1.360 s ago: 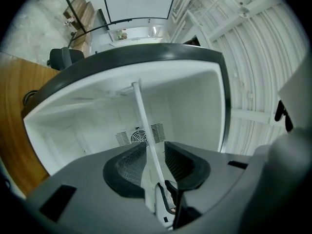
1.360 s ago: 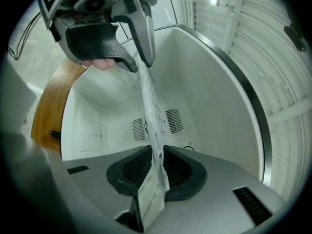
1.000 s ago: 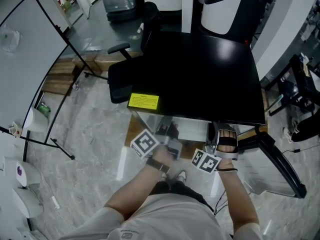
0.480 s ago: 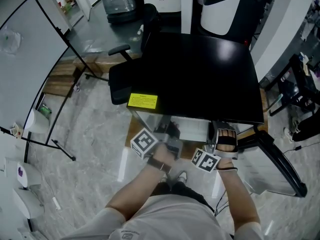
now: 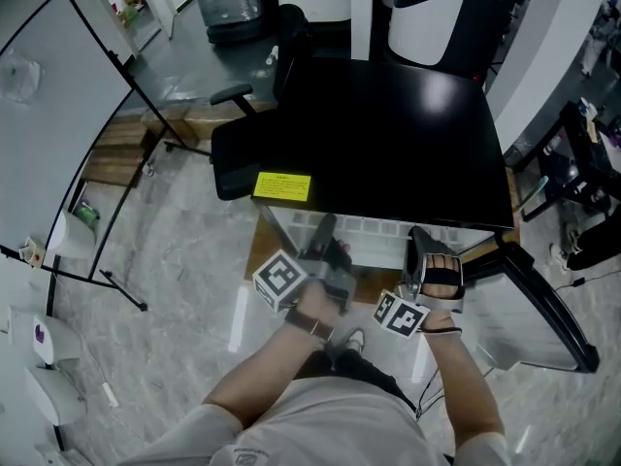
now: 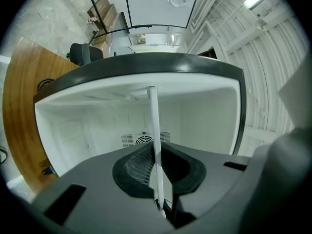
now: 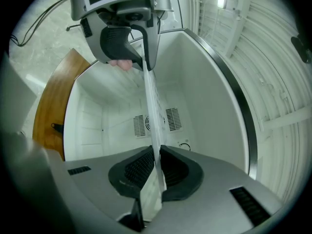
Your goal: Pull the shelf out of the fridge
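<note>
The black fridge (image 5: 388, 134) stands open below me in the head view, its white inside facing both gripper views. The clear shelf (image 5: 374, 229) with a white front strip shows at the opening. My left gripper (image 5: 325, 246) holds the shelf's front edge on the left, its jaws still closing, and the shelf (image 6: 153, 130) runs edge-on between its pads (image 6: 141, 167). My right gripper (image 5: 419, 250) is shut on the same edge further right. In the right gripper view the shelf (image 7: 153, 116) passes between the pads (image 7: 178, 172), and the left gripper (image 7: 139, 57) grips it at the far end.
The fridge door (image 5: 543, 309) hangs open to the right of my right hand. A black office chair (image 5: 243, 153) stands against the fridge's left side. A wooden panel (image 5: 116, 149) lies on the floor at left. A vent grille (image 7: 170, 118) sits on the fridge's back wall.
More of the shelf's white front strip now shows beyond the fridge's top edge. Both grippers stay at the shelf's front edge and have barely shifted.
</note>
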A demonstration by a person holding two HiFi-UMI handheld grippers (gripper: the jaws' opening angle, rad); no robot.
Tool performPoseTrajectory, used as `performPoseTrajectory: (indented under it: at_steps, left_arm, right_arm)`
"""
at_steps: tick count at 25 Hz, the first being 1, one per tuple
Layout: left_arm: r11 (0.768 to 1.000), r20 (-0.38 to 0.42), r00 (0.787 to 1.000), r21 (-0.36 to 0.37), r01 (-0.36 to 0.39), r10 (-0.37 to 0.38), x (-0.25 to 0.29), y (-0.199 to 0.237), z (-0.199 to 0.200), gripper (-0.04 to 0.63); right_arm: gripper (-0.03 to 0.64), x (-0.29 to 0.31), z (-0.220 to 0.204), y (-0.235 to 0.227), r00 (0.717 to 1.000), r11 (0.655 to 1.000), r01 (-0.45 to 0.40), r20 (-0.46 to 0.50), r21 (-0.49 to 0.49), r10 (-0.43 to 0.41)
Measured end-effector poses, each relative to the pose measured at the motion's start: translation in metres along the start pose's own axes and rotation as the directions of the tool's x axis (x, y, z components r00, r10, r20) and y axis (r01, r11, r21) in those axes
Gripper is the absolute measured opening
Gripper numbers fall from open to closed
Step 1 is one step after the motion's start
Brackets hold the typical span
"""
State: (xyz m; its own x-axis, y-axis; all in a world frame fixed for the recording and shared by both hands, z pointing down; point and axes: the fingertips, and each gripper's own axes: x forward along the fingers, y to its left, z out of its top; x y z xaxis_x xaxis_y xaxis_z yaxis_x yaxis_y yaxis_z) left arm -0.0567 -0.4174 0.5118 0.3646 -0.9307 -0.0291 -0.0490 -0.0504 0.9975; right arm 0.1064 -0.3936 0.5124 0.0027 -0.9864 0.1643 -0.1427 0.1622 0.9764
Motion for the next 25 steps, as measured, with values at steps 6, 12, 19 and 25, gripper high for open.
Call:
performPoseTrajectory:
  at_steps: [6, 12, 19, 25]
  left_arm:
    - [1.000, -0.010, 1.000, 0.005, -0.001, 0.001, -0.015, -0.002, -0.004, 0.026]
    - [1.000, -0.029, 1.000, 0.005, -0.001, 0.001, -0.033, -0.002, -0.011, 0.028]
    - [1.000, -0.062, 0.998, 0.020, -0.002, 0.004, -0.047, -0.004, -0.015, 0.028]
    - [1.000, -0.083, 0.997, 0.024, 0.001, 0.001, -0.061, -0.004, -0.020, 0.028]
  right_arm:
    - [0.051, -0.015, 0.002, -0.001, 1.000, 1.000, 0.005, -0.009, 0.003, -0.005]
    - [0.051, -0.034, 0.001, 0.005, 1.000, 1.000, 0.009, -0.015, 0.001, -0.009]
    - [0.051, -0.049, 0.002, 0.007, 0.999, 1.000, 0.024, -0.038, 0.006, -0.024]
    - [0.051, -0.063, 0.003, 0.010, 0.998, 1.000, 0.029, -0.050, 0.007, -0.029]
